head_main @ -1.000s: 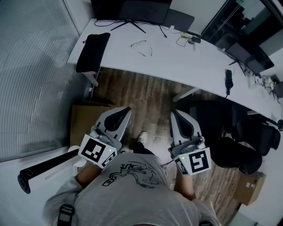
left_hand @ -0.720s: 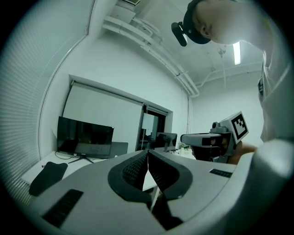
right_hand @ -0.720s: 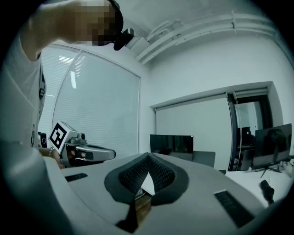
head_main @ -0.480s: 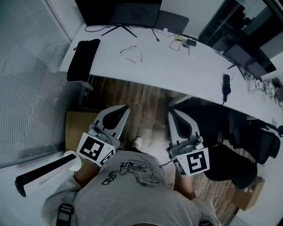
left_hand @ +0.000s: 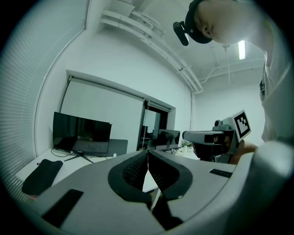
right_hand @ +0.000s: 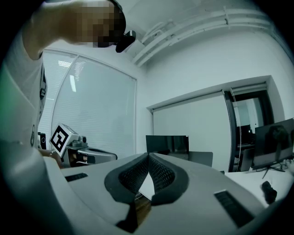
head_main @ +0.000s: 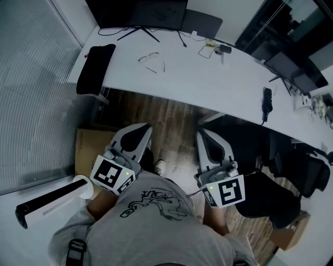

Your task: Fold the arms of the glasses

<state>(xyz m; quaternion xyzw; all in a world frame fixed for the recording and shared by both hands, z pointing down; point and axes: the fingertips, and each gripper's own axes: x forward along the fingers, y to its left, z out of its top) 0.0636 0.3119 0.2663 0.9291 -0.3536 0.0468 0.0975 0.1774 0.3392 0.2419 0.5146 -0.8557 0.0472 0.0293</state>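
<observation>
The glasses (head_main: 151, 61) lie with their arms unfolded on the white desk (head_main: 208, 78), far ahead of both grippers. My left gripper (head_main: 144, 128) hangs over the wooden floor, short of the desk edge; its jaws meet at the tip with nothing between them. My right gripper (head_main: 200, 134) is beside it at the same height, also shut and empty. In the left gripper view the left gripper's pads (left_hand: 138, 170) touch, and the right gripper (left_hand: 216, 137) shows at the right. In the right gripper view the right gripper's pads (right_hand: 138, 176) touch too. The glasses appear in neither gripper view.
A black pouch (head_main: 95, 67) lies on the desk's left end and a monitor (head_main: 138, 13) stands at the back. Cables and a small black device (head_main: 267, 103) lie further right. A cardboard box (head_main: 87, 150), a white appliance (head_main: 49, 205) and a dark office chair (head_main: 291, 156) stand on the floor.
In the head view the desk and glasses have slid left and slightly down, as the person and both grippers moved across the room. Both grippers stay shut and empty.
</observation>
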